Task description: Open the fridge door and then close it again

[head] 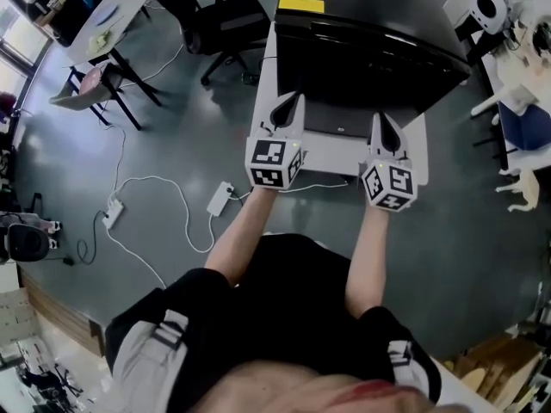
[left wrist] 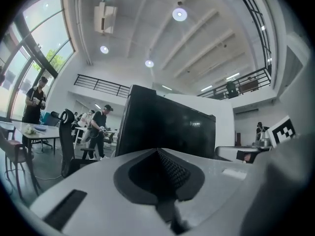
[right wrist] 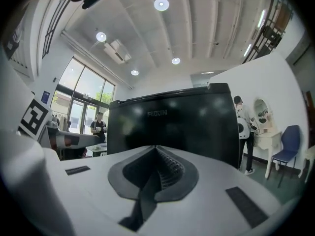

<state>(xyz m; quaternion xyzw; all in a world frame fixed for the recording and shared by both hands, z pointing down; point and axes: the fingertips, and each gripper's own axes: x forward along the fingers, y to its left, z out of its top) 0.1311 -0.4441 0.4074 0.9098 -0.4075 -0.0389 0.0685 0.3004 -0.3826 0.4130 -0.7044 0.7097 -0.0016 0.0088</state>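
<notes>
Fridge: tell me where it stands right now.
In the head view the black fridge stands at top centre on a white table, just ahead of the left gripper and the right gripper, with an office chair to its left.

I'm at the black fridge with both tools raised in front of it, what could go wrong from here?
1. The left tool and right tool are both shut and empty, so they could slip off or scrape the glossy front of the fridge instead of gripping it.
2. The fridge sits on a white stand; a hard pull might drag it forward.
3. A white cable and power strip lie on the floor near your feet, a trip hazard if you step back.
</notes>
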